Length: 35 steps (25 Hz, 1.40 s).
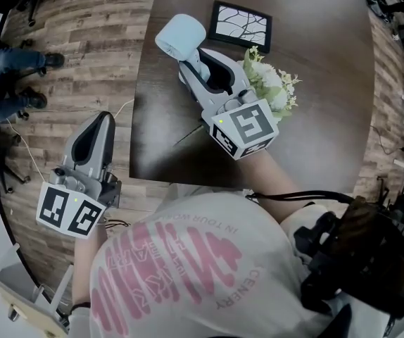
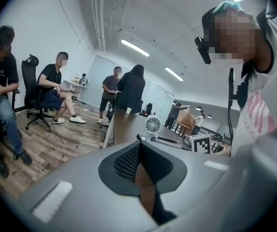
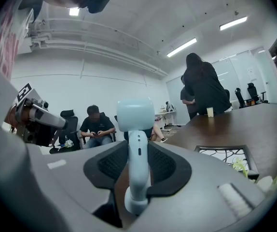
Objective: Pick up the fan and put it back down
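A pale blue hand-held fan (image 1: 181,37) is clamped by its handle in my right gripper (image 1: 192,59) over the left part of the dark table (image 1: 167,139). Its rounded head sticks out beyond the fingertips. In the right gripper view the fan's handle (image 3: 137,163) runs straight up between the two dark pads, which press on both sides of it. Whether the fan touches the tabletop I cannot tell. My left gripper (image 1: 103,118) hangs off the table's left edge over the wooden floor, jaws together and nothing in them. The left gripper view shows the fan (image 2: 153,124) from afar.
A black-framed picture (image 1: 241,23) with a branch pattern lies at the table's far side. White flowers (image 1: 272,83) sit just right of my right gripper. A person's legs and chair wheels (image 1: 8,69) are on the floor at the left. Several people sit or stand beyond the table.
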{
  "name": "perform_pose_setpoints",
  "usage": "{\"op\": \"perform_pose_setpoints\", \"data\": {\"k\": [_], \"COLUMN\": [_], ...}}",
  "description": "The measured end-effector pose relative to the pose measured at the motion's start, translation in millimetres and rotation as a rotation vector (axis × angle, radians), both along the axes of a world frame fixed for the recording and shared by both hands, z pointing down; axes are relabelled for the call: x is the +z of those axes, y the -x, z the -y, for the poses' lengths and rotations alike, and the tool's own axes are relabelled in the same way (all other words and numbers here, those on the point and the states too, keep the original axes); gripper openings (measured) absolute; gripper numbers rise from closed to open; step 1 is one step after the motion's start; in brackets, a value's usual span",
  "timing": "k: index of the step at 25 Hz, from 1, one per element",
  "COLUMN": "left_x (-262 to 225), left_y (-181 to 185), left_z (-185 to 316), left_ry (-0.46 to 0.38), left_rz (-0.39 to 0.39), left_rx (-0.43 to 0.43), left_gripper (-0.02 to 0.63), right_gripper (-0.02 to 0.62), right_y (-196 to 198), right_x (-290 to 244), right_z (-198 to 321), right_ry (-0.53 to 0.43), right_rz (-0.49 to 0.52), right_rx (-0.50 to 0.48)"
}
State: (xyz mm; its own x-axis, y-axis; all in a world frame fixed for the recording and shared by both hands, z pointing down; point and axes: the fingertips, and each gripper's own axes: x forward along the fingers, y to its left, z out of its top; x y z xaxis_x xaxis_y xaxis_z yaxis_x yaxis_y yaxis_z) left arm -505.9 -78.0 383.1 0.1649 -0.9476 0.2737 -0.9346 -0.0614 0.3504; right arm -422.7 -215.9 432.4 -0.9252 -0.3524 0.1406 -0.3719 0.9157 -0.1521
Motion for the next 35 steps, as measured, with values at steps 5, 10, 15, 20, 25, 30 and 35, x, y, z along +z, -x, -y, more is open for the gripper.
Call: {"op": "perform_pose_setpoints", "data": {"k": [5, 10, 15, 20, 25, 30, 35], "left_x": [2.0, 2.3, 1.2, 0.2, -2.0, -2.0, -0.3], "left_y": [-0.2, -2.2, -1.9, -2.3, -4.0, -3.8, -8.2], "left_z": [-2.7, -2.4, -4.6, -5.1, -5.5, -7.6, -9.3], "left_ry": [0.007, 0.006, 0.001, -0.001, -0.004, -0.006, -0.007], "left_rz": [0.003, 0.004, 0.002, 0.003, 0.009, 0.012, 0.006], "left_rx": [0.005, 0.009, 0.007, 0.007, 0.006, 0.000, 0.001], "left_gripper": [0.017, 0.017, 0.017, 0.017, 0.017, 0.017, 0.017], "right_gripper": [0.135, 0.135, 0.133, 0.133, 0.133, 0.132, 0.132], "right_y": [-2.9, -5.7, -7.3, -7.2, -9.9, -10.6, -14.0], "right_x": [2.4, 4.5, 5.2, 4.2, 6.0, 7.3, 8.3], "right_z": [-3.8, -4.5, -7.6, -7.0, -9.9, -12.6, -14.6], "right_ry": [-0.013, -0.004, -0.002, -0.001, -0.013, -0.025, -0.026], "right_rz": [-0.003, -0.005, -0.010, -0.011, -0.020, -0.027, -0.033], "right_rx": [0.003, 0.007, 0.007, 0.008, -0.002, -0.007, -0.007]}}
